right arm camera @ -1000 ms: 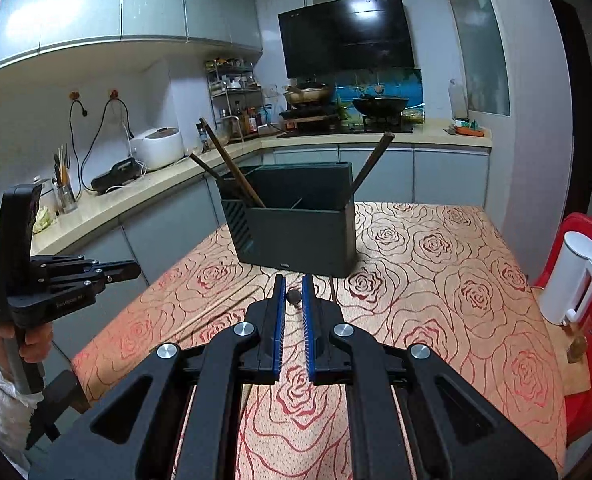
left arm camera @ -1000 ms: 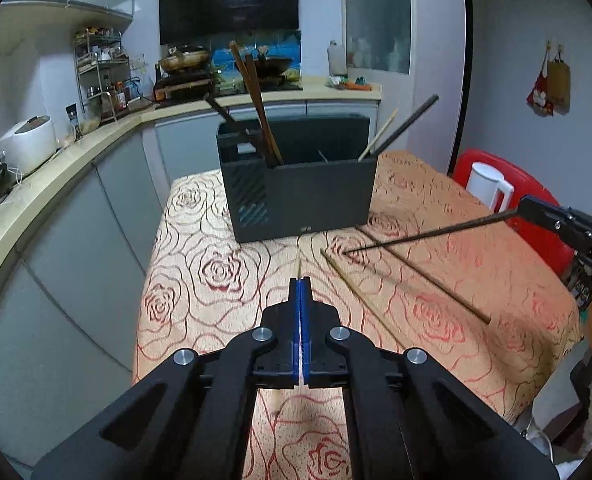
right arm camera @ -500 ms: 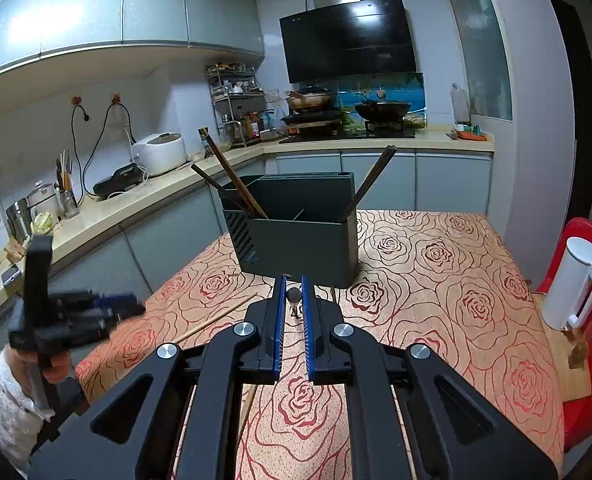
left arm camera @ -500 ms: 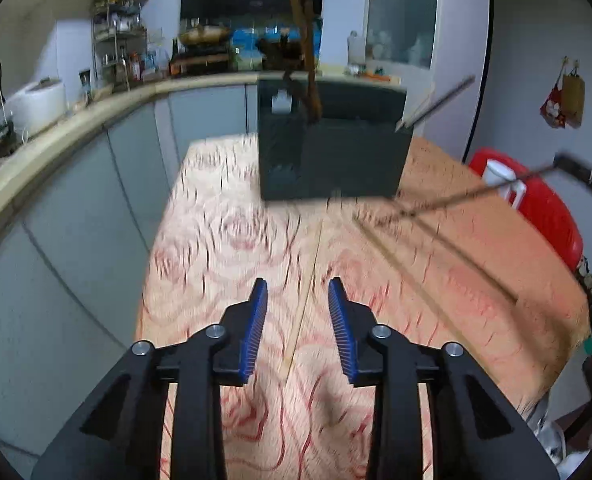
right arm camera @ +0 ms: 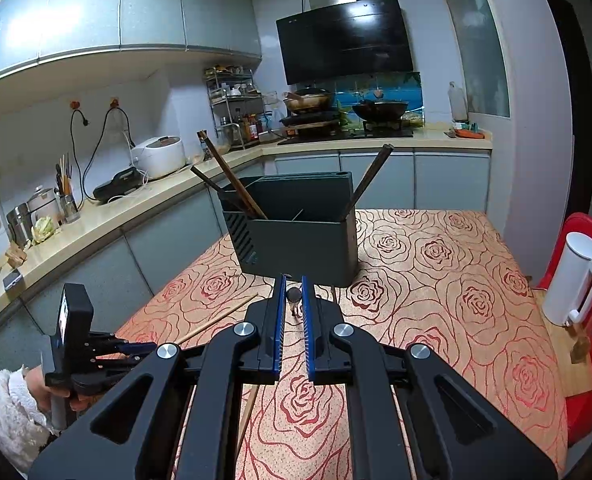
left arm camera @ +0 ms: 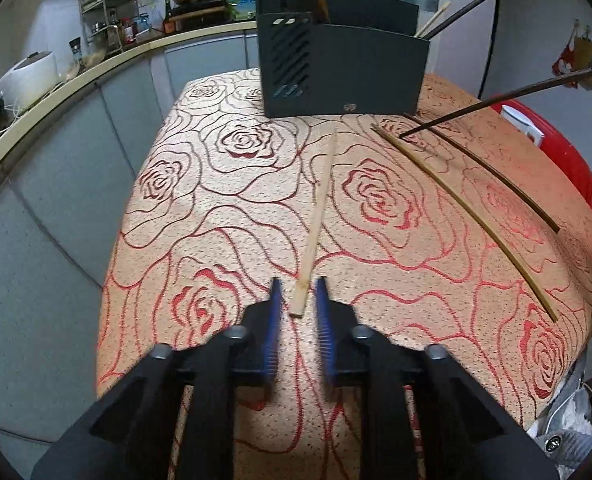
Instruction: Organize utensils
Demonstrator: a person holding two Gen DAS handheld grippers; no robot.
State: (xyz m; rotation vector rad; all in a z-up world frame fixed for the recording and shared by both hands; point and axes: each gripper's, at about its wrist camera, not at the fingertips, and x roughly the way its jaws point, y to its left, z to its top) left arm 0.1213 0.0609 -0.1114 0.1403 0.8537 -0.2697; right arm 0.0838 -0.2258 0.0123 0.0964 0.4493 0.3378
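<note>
A dark utensil holder (left arm camera: 341, 66) with several chopsticks in it stands at the far end of the rose-patterned table; it also shows in the right wrist view (right arm camera: 296, 232). My left gripper (left arm camera: 299, 292) is open, low over the cloth, its fingers on either side of the near end of a light wooden chopstick (left arm camera: 315, 220). A second light chopstick (left arm camera: 467, 216) and a dark chopstick (left arm camera: 491, 176) lie to the right. My right gripper (right arm camera: 292, 296) is shut on a dark chopstick (left arm camera: 491, 102), held in the air, tip pointing towards the holder.
The table's left and near edges drop off close to my left gripper. A red chair (right arm camera: 587, 272) with a white kettle (right arm camera: 573, 280) stands at the right. A kitchen counter (right arm camera: 108, 216) with a rice cooker (right arm camera: 160, 156) runs along the left.
My left gripper went from shut to open and came down and forward until its fingers straddle the light chopstick's near end. My right gripper keeps the dark chopstick, nearly still.
</note>
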